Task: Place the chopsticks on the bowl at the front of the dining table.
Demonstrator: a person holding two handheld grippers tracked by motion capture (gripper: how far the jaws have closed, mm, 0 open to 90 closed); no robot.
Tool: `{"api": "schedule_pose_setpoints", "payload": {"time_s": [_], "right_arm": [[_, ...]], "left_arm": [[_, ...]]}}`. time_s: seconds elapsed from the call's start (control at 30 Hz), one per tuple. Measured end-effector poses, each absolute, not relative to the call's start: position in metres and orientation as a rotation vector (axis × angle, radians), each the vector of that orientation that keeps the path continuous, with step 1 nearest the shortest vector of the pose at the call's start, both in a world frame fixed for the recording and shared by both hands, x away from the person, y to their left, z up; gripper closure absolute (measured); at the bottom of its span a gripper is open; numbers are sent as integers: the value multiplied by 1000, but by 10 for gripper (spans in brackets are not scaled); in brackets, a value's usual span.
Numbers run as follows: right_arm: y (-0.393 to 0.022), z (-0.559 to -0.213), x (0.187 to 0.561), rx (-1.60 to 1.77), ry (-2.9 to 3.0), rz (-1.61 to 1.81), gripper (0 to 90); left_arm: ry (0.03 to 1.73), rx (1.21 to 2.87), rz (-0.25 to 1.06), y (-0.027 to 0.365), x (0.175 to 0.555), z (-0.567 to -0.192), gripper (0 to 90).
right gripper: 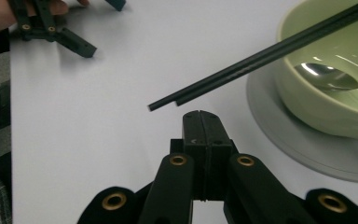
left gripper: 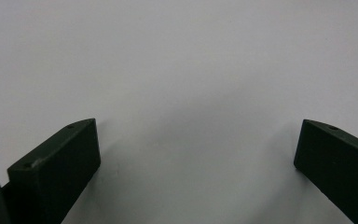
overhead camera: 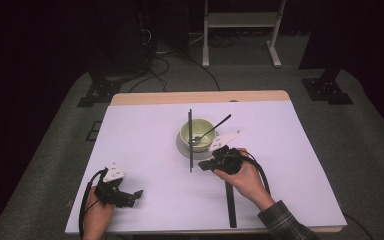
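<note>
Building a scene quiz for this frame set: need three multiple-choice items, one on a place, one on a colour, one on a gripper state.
1. Where do the chopsticks rest?
A. across the bowl's rim
B. flat on the floor
C. in the left gripper

2. What colour is the bowl?
A. red
B. pale green
C. black

3. How do the right gripper's jaws stand?
A. wide open
B. shut on the spoon
C. shut, with nothing between them

Answers:
1 A: in the right gripper view the pair lies over the rim, its tips sticking out above the table.
2 B: both that view and the high view show it pale green.
3 C: the two black jaws meet just short of the chopstick tips.
</note>
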State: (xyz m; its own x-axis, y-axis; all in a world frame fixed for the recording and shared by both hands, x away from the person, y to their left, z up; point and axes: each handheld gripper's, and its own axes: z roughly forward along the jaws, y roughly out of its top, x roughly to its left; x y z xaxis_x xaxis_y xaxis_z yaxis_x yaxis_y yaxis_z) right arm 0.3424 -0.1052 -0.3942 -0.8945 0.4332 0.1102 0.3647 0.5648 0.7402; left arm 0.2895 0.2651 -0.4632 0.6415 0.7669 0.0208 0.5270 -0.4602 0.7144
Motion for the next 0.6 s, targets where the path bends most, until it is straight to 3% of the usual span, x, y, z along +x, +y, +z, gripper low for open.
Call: {"api": "schedule_pose_setpoints", "payload": {"time_s": [0.6], "right_arm": [[-78, -402, 324, 579, 2768, 1258, 899]], "left_arm": [[1003, 2170, 447, 265, 290, -463, 0]]}}
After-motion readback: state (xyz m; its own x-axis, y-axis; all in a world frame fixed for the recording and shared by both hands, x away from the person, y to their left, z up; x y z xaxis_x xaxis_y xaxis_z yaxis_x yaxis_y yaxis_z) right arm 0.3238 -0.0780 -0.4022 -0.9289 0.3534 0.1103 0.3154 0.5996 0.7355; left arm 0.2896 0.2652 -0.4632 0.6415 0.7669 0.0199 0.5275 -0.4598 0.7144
